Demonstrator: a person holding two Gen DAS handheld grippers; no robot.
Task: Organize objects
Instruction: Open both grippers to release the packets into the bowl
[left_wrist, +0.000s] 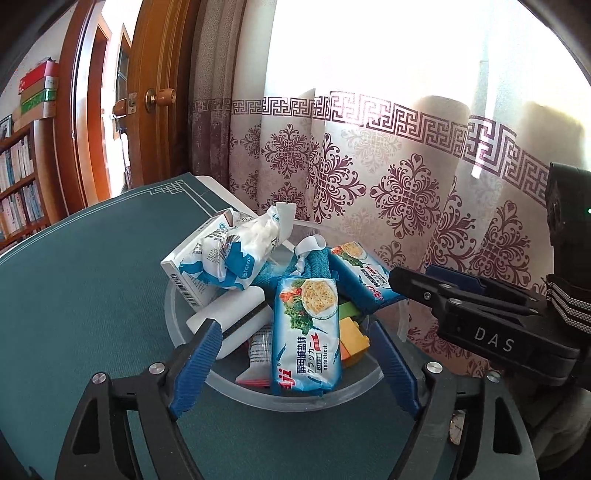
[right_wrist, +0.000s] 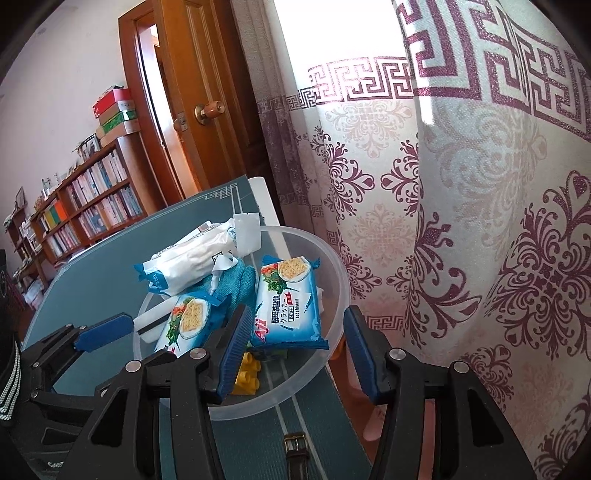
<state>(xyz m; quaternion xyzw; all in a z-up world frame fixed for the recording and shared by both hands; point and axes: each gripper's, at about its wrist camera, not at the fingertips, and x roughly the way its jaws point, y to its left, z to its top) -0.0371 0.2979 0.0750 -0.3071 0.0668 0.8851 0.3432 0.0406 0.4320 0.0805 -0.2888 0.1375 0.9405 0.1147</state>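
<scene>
1. Left hand-held gripper (left_wrist: 295, 358): jaws spread wide, blue ribbed fingers (left_wrist: 195, 363) standing either side of the near rim of the bowl. Nothing is pinched between them. A cracker packet lies between the fingers but apart from both pads.
2. Right hand-held gripper (right_wrist: 295, 354): jaws partly open, holding nothing. Its left finger sits over the inside of the bowl, just beside the second cracker packet; its right finger is outside the wall. Whether either pad touches the wall cannot be told.
3. Bowl (left_wrist: 221, 384): clear plastic, round, standing on the green bench (left_wrist: 92, 288) near the patterned curtain (left_wrist: 369, 166).
4. Cracker packet (left_wrist: 306, 332): blue and white, lying lengthwise on top of the pile in the bowl.
5. Second cracker packet (right_wrist: 288, 302): same kind, leaning against the far-right side of the bowl.
6. White and blue bag (left_wrist: 243, 251): crumpled, resting on a white carton (left_wrist: 192, 273) at the bowl's left edge.
7. Teal cloth (left_wrist: 314, 264): bunched at the back of the bowl.
8. Yellow block (left_wrist: 352, 334): low in the bowl, beneath the packets.
9. White roll (left_wrist: 236, 317): lying in the bowl's left part.
</scene>
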